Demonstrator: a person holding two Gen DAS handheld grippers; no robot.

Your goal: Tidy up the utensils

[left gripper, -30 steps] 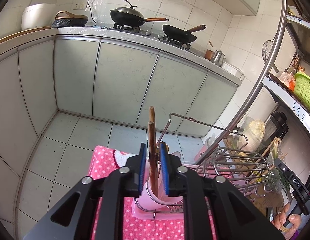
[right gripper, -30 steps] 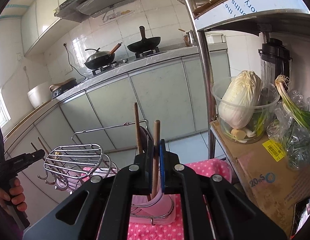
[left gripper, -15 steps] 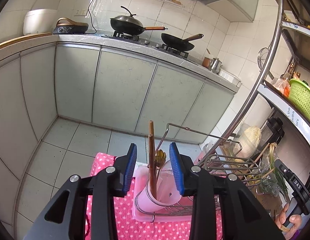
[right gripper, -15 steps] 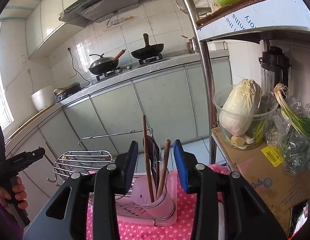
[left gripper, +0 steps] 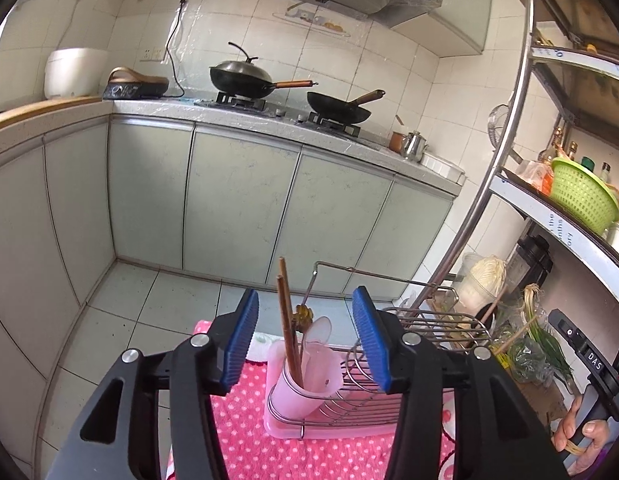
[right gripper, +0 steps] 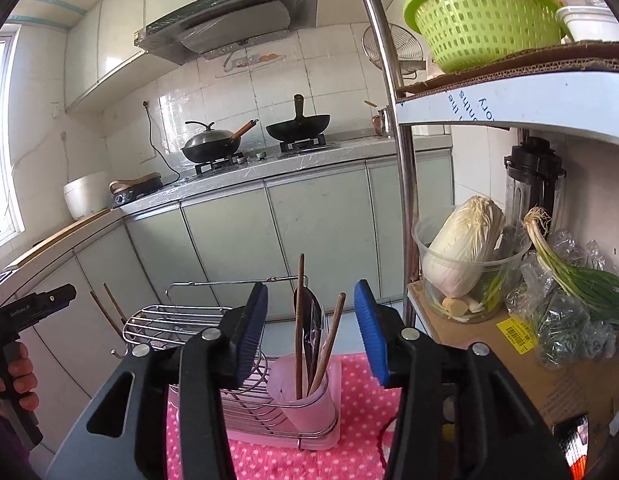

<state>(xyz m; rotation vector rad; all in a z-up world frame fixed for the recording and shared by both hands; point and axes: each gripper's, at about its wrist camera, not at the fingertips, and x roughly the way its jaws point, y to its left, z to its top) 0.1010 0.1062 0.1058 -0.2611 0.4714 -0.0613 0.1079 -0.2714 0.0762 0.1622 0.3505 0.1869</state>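
A translucent pink utensil cup (left gripper: 309, 376) (right gripper: 305, 394) stands in a wire dish rack (left gripper: 373, 388) (right gripper: 233, 404) on a pink tray. Wooden chopsticks (left gripper: 288, 328) (right gripper: 299, 316) lean upright in the cup beside a dark spoon (right gripper: 311, 320). My left gripper (left gripper: 305, 334) hangs above and behind the cup, its jaws opening, with nothing pressed between the blue pads. My right gripper (right gripper: 311, 326) hovers over the same cup from the other side, jaws opening too, clear of the chopsticks.
A pink dotted cloth (left gripper: 269, 448) (right gripper: 309, 460) covers the table under the rack. A metal shelf post (right gripper: 405, 200) stands to the right, with cabbage in a tub (right gripper: 465, 256), green onions (right gripper: 577, 280) and a green basket (left gripper: 581, 196). Woks (left gripper: 245, 80) sit on the far stove.
Both grippers let go of the chopsticks, spread their jaws and pulled back and up. The chopsticks now stand in the pink cup.
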